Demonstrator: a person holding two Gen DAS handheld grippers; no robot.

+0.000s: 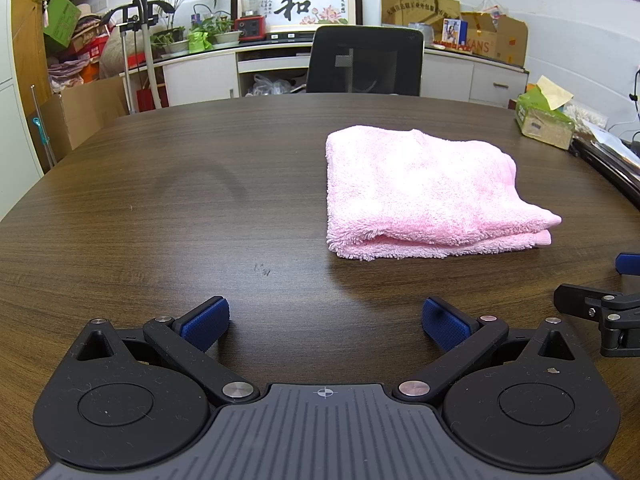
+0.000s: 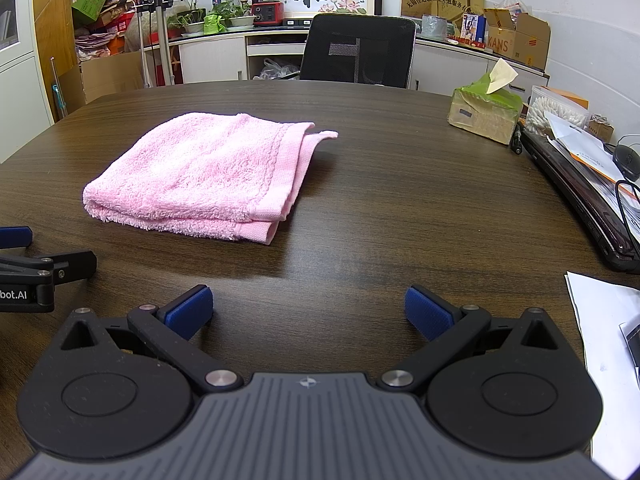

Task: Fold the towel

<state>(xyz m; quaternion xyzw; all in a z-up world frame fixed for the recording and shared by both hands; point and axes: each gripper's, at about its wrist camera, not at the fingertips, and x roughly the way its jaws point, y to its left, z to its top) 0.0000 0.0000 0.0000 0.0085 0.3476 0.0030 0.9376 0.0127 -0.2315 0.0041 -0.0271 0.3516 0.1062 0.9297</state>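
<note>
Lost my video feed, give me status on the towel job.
Left gripper and right gripper open, empty, short of the towel. Pink towel lies folded on the table. Nothing in the way.

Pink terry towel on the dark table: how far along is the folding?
Done: the pink terry towel lies folded in layers on the dark wooden table, its hemmed edges stacked at one side, one far corner sticking out. In hand: nothing; the left gripper and right gripper are both open, clear of the towel. Left: perhaps only tucking in that corner, if neater edges are wanted.
</note>
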